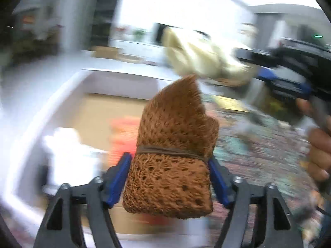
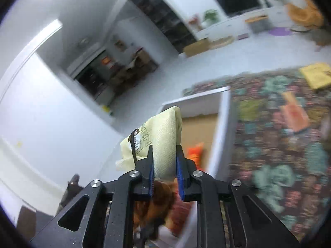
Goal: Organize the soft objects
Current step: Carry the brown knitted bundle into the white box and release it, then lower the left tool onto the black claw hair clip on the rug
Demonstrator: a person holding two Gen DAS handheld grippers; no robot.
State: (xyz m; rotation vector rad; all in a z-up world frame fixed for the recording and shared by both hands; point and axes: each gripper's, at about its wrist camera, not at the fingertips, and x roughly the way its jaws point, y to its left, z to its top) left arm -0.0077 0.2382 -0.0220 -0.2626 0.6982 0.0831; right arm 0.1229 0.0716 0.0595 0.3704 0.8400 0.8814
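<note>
mid-task: left tongs (image 1: 169, 177) clamped wide on brown knit bundle (image 1: 171, 165), right tongs (image 2: 165, 169) pinched cream cloth (image 2: 159, 142); white box (image 2: 224, 124) partly filled, neither dropped in yet.

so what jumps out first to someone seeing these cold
A brown knit bundle, tied with a band, fills the left wrist view between the left gripper's blue jaws. In the right wrist view the right gripper pinches a pale yellow cloth above a white box beside a colourful rug.
</note>
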